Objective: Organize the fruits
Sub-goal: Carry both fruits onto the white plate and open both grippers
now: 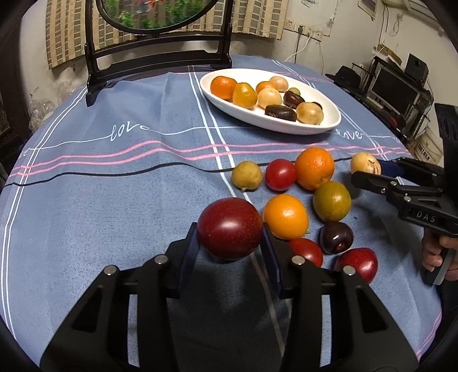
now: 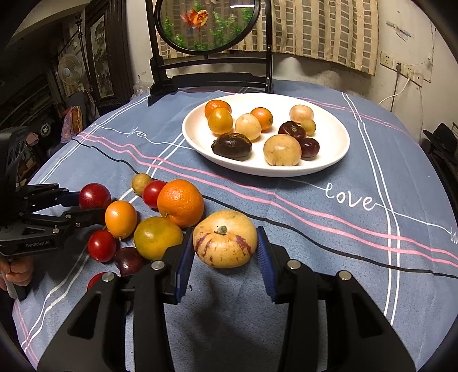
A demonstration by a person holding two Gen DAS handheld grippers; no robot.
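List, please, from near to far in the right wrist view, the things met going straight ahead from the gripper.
Right gripper, closed on the pale purple-streaked fruit → blue "love" tablecloth → white plate holding fruits → dark stand with a round picture.

- I'm seeing the plate [image 2: 337,160] sitting behind the loose fruit cluster [image 1: 315,168] on the tablecloth [image 1: 114,200].
- The mirror stand [image 1: 157,65] is standing behind the plate, leftward.

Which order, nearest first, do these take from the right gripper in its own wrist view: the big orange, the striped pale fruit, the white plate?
1. Striped pale fruit: between the right gripper's fingers.
2. Big orange: just beyond, to the left.
3. White plate: farthest, up the cloth.
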